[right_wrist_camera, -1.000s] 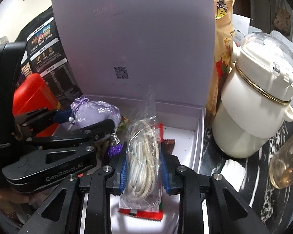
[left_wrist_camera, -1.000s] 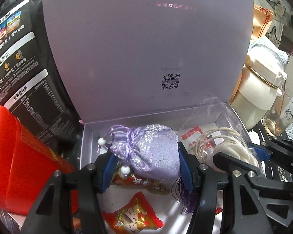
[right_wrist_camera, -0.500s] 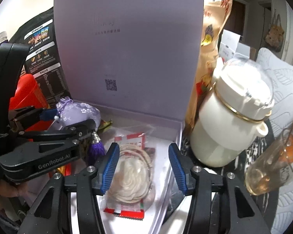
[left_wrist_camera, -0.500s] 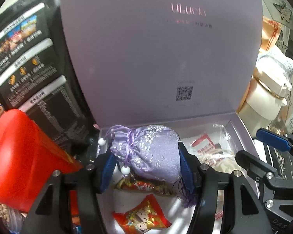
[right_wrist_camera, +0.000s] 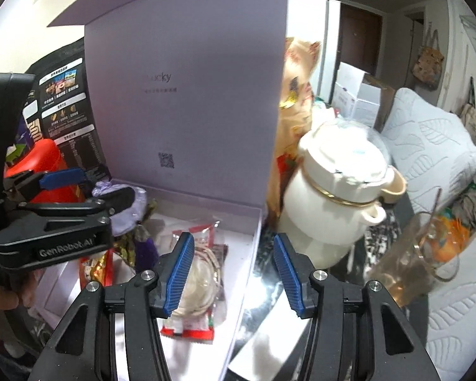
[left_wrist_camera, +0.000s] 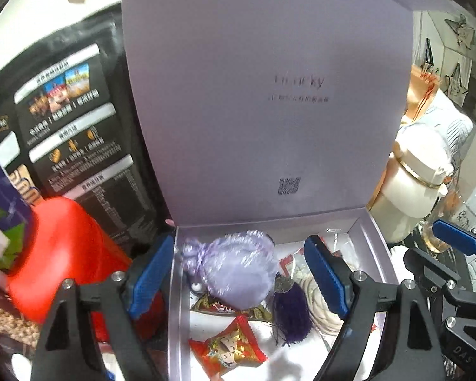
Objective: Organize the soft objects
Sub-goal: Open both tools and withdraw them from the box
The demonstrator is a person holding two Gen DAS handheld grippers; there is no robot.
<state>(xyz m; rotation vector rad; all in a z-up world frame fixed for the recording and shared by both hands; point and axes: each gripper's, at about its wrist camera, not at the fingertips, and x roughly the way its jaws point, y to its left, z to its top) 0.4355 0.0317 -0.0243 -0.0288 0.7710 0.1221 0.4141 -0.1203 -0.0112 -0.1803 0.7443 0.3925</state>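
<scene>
Left wrist view: we're at the let-go step. Biggest first, the open lilac cardboard gift box (left_wrist_camera: 369, 244) w/ its lid standing upright behind; inside lies the lilac embroidered drawstring pouch (left_wrist_camera: 234, 266), dark purple tassel trailing toward us, sitting on top of a gold-and-red foil sachet. Our left tongs (left_wrist_camera: 238, 276) are opening, pads clear of the pouch on both sides, the pouch lying between them but not pressed.

Right wrist view: the clear plastic bag of coiled white cord (right_wrist_camera: 200, 270) lies on the box floor nr the right wall. Right tongs (right_wrist_camera: 234, 270) stand partly apart, nothing gripped; left pad over the bag, right pad out past the box wall, above the desk.

Smaller: red cartoon-print snack packet (left_wrist_camera: 228, 347) at the box front.

Both soft items look placed, we reckon. Next calls for pulling both tongs up and back w/o snagging tassel or bag, then finding another soft item, if any.
</scene>
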